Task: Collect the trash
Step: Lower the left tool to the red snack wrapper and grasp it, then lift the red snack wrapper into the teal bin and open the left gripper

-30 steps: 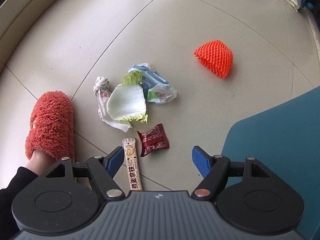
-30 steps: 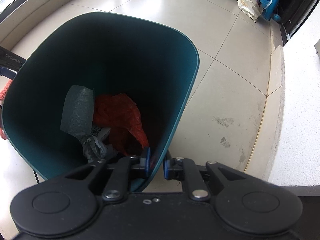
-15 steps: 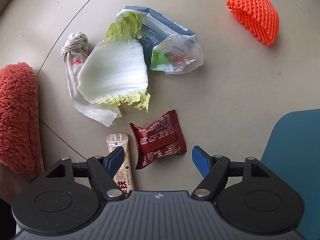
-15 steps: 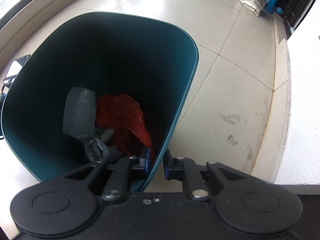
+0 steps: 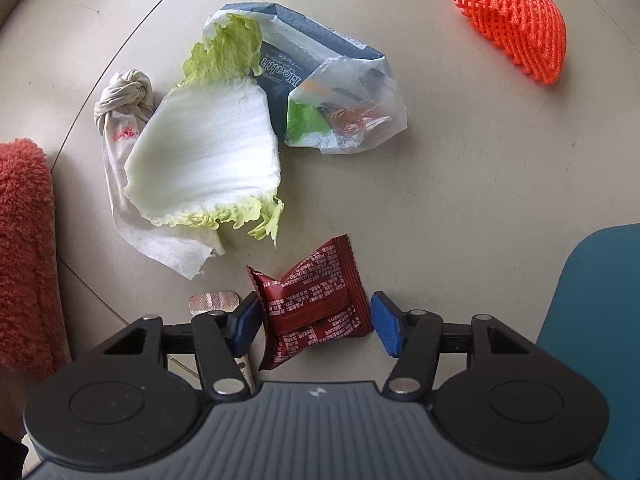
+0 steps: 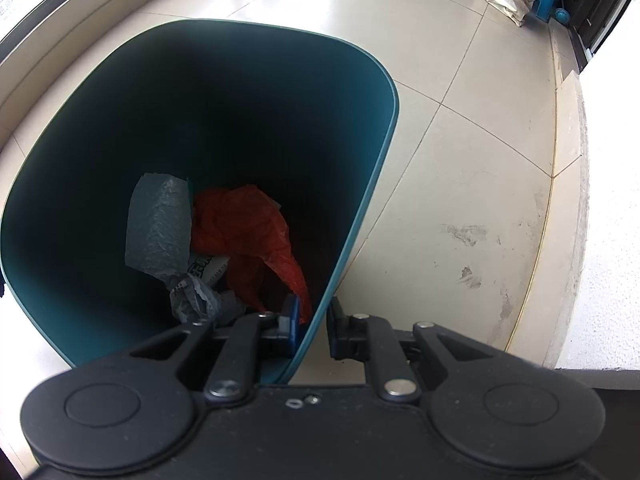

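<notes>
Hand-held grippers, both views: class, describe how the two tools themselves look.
Each hand-held gripper, left and right, has a black body with two round discs, black linkage arms with silver rivets and blue ribbed pads. The left body is ridged grey with a small logo.

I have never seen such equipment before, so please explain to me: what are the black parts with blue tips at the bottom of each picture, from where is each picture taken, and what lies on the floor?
A person holds one hand tool in each hand; each tool has two fingers and a camera looking along them. The black parts are the tools themselves.

The left camera looks straight down at the floor. The left gripper is closing its jaws around a dark red snack wrapper; the blue pads do not press on it yet. Beyond lie a cabbage leaf, a knotted tissue, a clear plastic bag on a blue paper pack, an orange foam net, and a sachet partly hidden by a finger. The fluffy red thing is a slipper.

The right gripper is shut on the wall of a teal bin, which holds some trash.
</notes>
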Action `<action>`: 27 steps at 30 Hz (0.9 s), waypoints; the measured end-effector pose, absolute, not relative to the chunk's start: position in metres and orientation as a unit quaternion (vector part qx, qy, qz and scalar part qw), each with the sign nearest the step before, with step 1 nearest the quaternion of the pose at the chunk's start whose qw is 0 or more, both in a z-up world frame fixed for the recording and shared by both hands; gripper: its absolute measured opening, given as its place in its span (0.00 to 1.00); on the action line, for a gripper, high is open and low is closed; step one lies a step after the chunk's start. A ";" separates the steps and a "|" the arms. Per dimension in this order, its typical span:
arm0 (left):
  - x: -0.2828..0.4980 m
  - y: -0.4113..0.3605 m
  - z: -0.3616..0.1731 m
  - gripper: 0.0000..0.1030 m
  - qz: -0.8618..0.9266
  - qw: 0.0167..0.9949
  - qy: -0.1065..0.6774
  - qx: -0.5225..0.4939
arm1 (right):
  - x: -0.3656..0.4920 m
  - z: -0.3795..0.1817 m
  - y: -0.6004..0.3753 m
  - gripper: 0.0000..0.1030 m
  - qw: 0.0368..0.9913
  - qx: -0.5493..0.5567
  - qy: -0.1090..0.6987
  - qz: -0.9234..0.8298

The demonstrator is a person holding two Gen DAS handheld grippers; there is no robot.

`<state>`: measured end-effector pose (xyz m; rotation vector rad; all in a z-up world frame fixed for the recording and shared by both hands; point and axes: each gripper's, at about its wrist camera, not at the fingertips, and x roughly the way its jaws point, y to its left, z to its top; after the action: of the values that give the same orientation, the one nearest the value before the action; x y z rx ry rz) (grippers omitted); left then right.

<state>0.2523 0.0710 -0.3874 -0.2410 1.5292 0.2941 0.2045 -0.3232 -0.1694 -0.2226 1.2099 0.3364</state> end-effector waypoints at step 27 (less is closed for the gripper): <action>0.205 0.043 -0.170 0.37 0.065 0.786 0.603 -0.123 | 0.201 -0.176 -0.319 0.12 0.813 -0.118 0.550 0.152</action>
<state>0.2046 0.0434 -0.1699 -0.2644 1.3004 0.1410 0.2005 -0.3186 -0.1763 -0.2517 1.1745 0.3251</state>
